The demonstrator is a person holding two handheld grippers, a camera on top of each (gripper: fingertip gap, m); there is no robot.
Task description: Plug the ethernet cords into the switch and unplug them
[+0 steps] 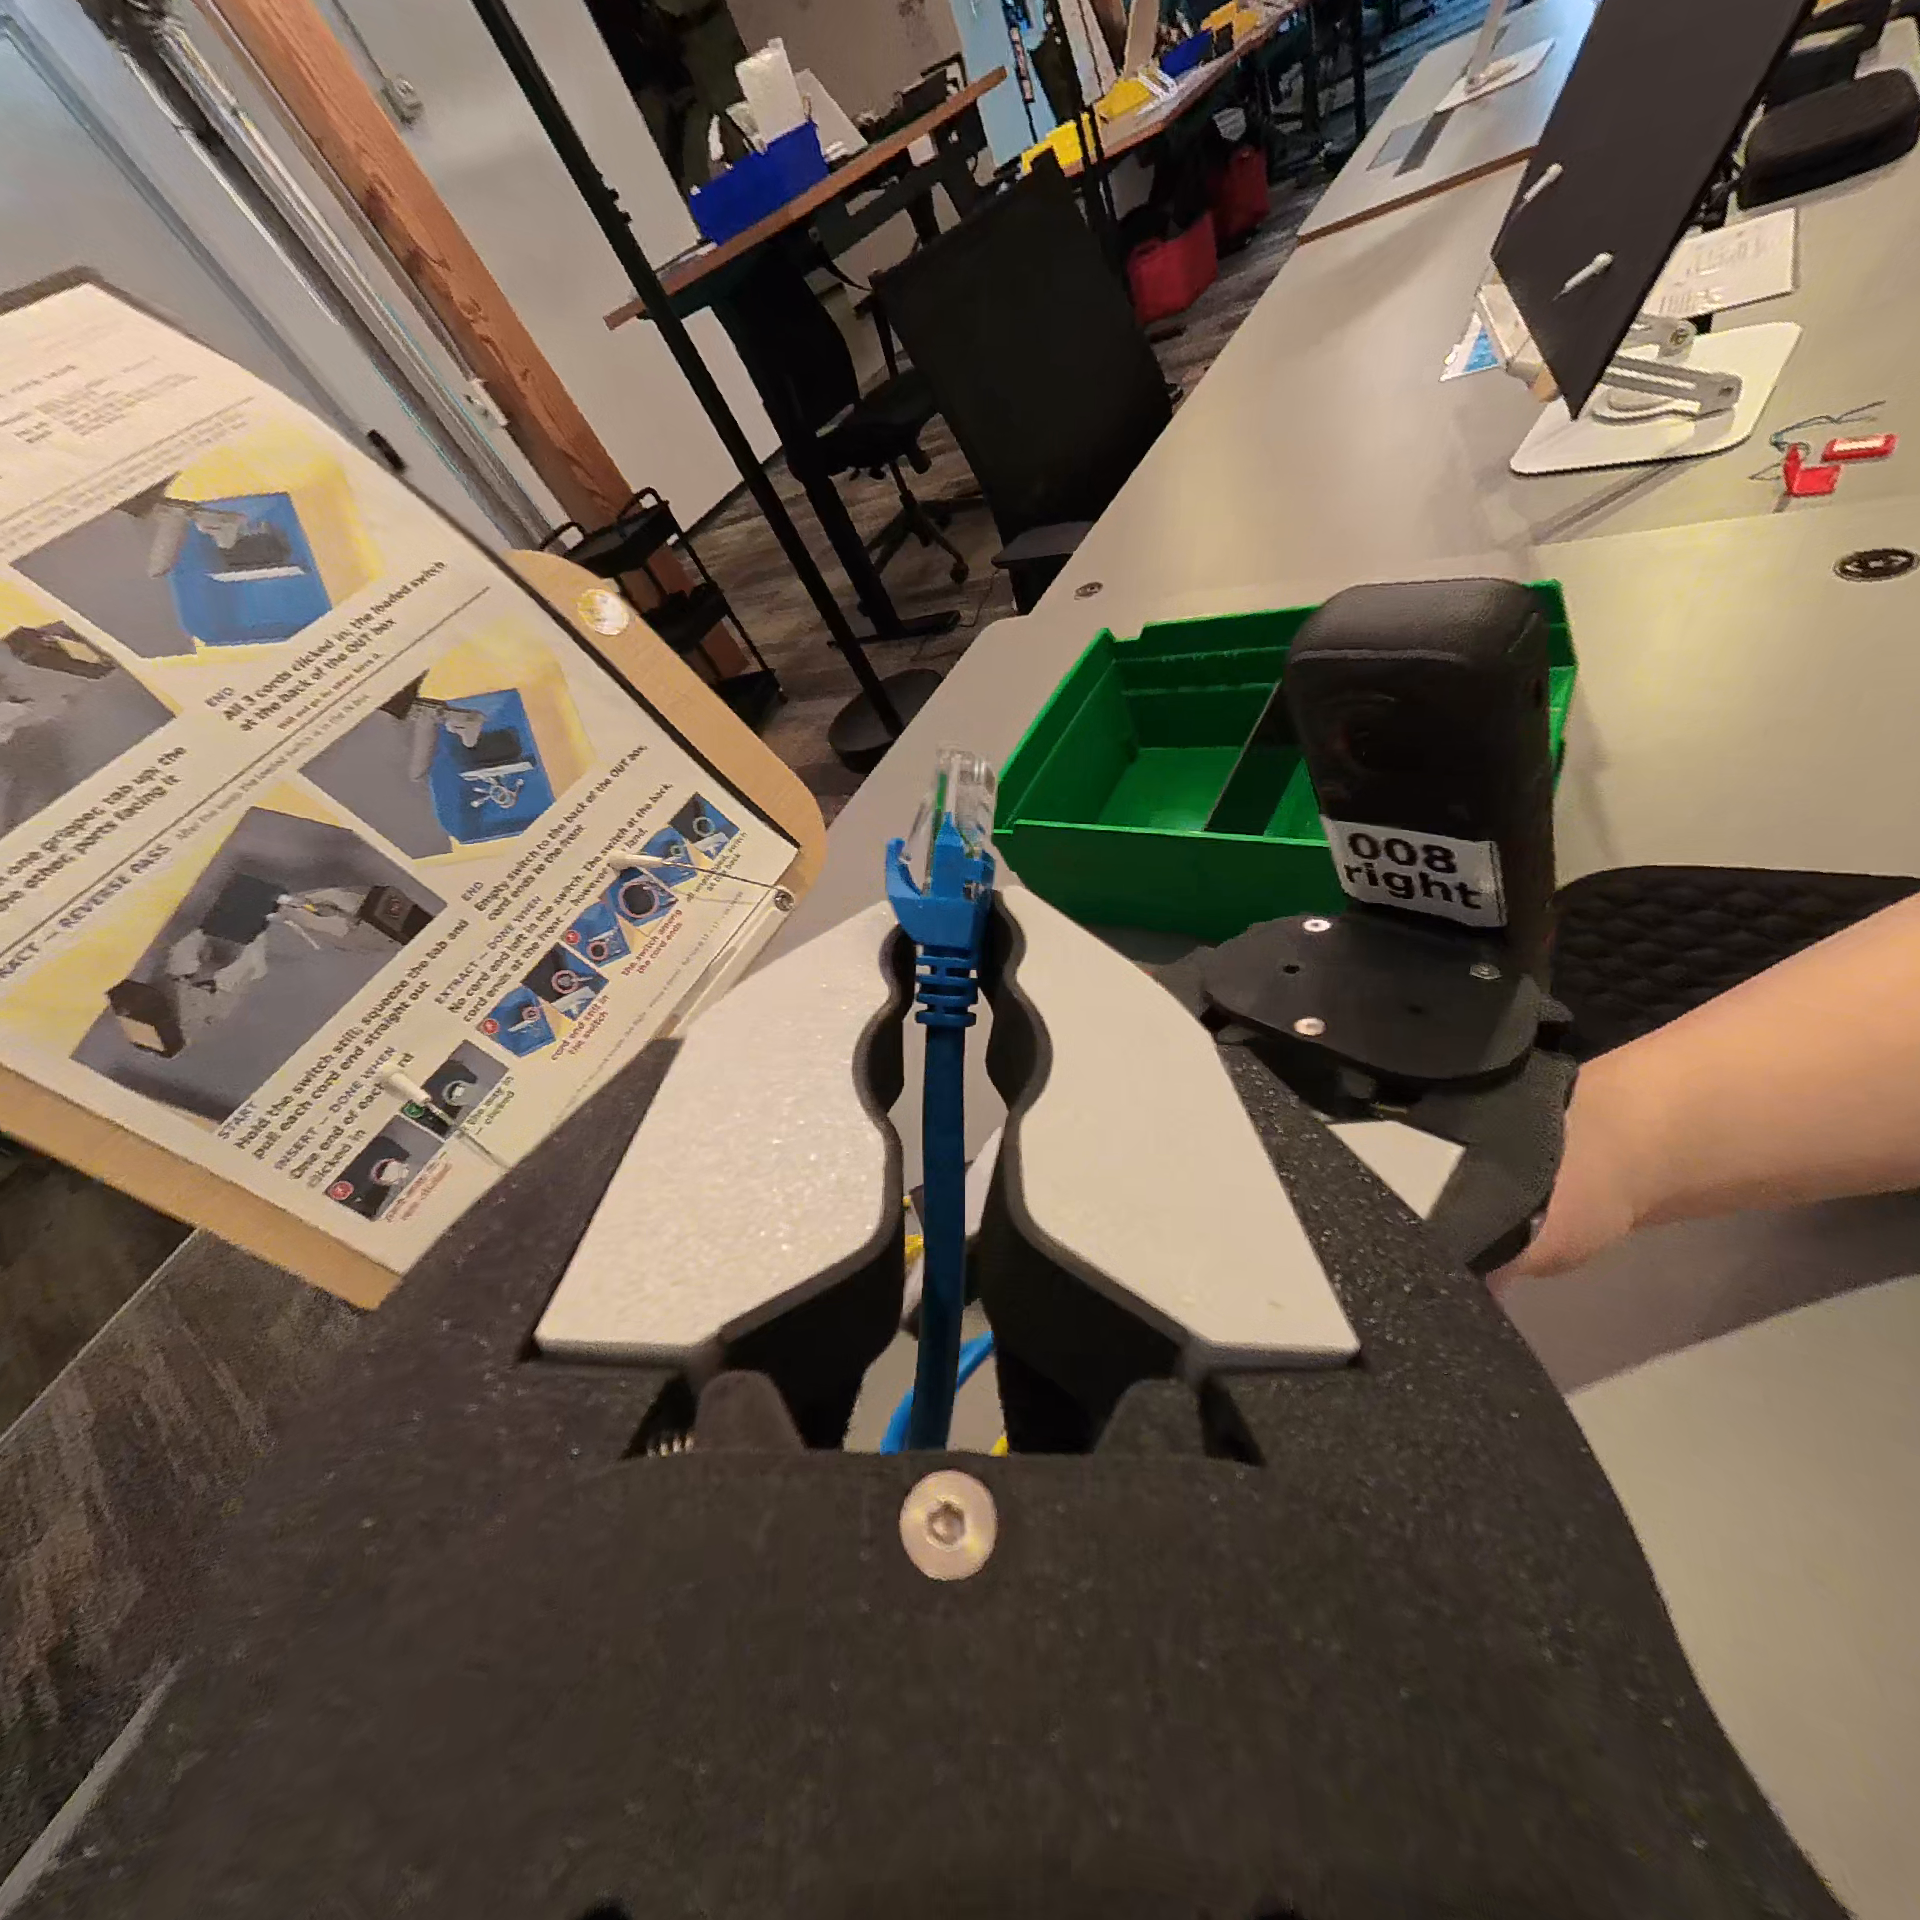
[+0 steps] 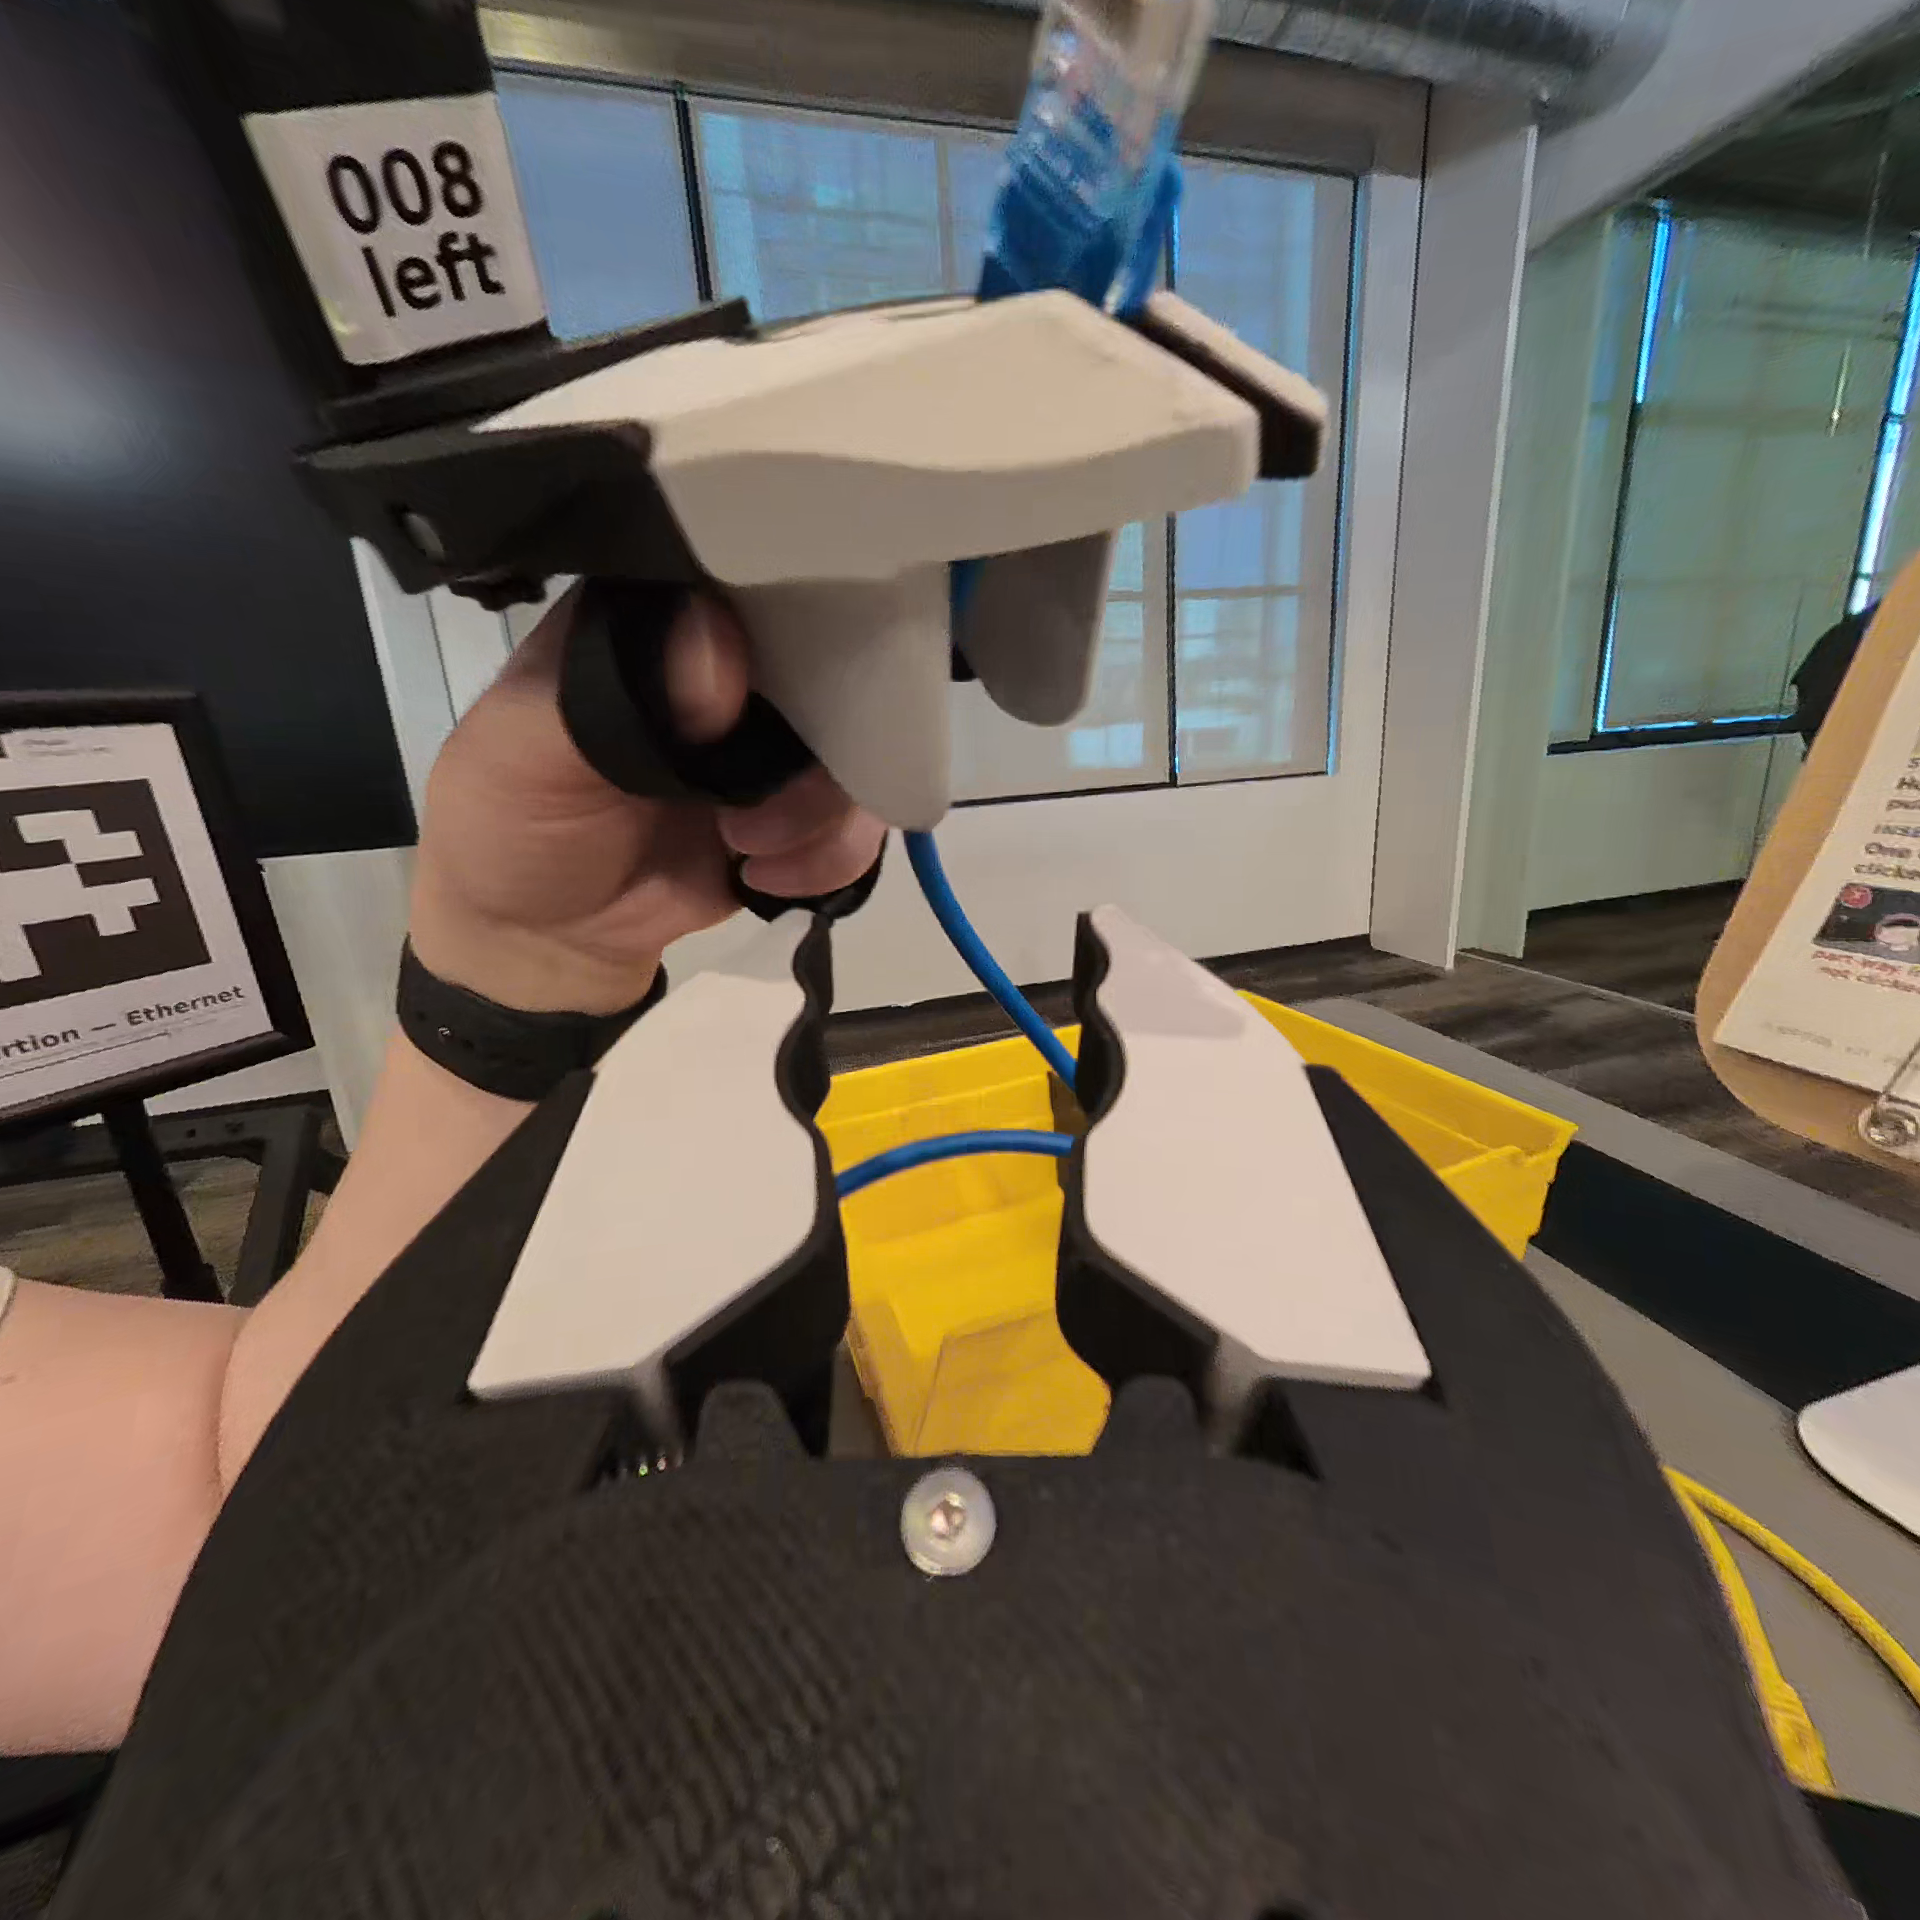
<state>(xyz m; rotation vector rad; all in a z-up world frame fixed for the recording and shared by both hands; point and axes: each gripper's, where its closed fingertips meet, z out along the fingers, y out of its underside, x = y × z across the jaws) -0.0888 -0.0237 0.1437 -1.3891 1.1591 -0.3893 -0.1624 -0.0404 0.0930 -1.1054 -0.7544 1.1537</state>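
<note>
My left gripper (image 1: 945,935) is shut on a blue ethernet cord (image 1: 940,1143) just below its boot. The clear plug (image 1: 956,800) sticks up past the fingertips. In the right wrist view the left gripper (image 2: 1195,364) is held up in a hand, with the blue plug end (image 2: 1081,208) pointing up and the cord hanging down into a yellow bin (image 2: 1434,1132). My right gripper (image 2: 951,935) is open and empty, below the left one and above the yellow bin. No switch is in view.
A green divided bin (image 1: 1132,769) stands on the grey table, behind the right gripper's camera housing (image 1: 1423,748). An instruction board (image 1: 364,831) leans at the left. A yellow cord (image 2: 1766,1600) lies on the table at the right. A monitor stand (image 1: 1652,416) is farther back. My right fingertips sit around 9 centimeters from my left ones.
</note>
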